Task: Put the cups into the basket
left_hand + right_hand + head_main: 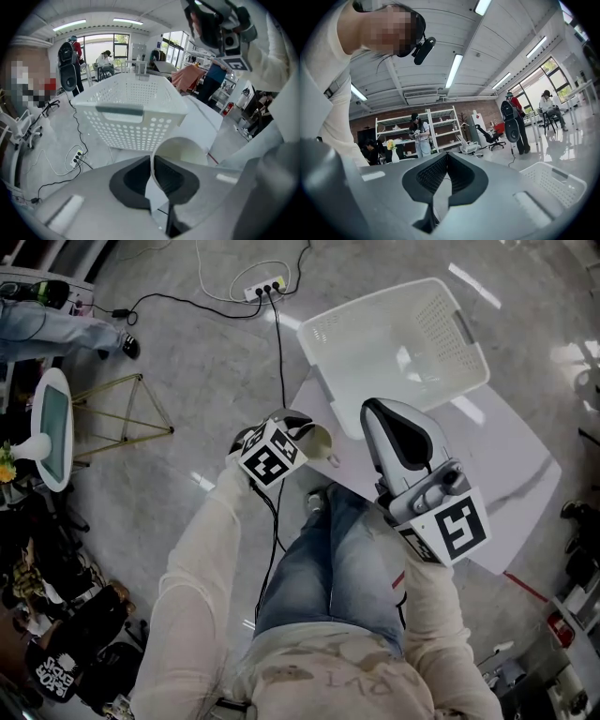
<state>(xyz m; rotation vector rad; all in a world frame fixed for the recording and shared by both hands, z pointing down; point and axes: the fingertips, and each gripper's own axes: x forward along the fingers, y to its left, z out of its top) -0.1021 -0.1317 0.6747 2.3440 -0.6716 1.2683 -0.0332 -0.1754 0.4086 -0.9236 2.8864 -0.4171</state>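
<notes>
My left gripper (302, 434) is shut on the rim of a cream cup (320, 441), held in the air just short of the near left corner of the white basket (394, 343). In the left gripper view the jaws (151, 161) pinch the cup's wall (180, 150), with the perforated basket (129, 112) straight ahead. The basket looks empty. My right gripper (374, 410) is raised over the table's near edge, tilted upward. Its jaws (446, 157) are shut with nothing between them. The basket (555, 185) shows at the lower right of the right gripper view.
The basket stands on a white table (511, 493). On the floor lie a power strip (263, 288) with cables, a gold wire stand (122, 418) and a round white stand (52, 427). People and shelves (417, 131) are far off.
</notes>
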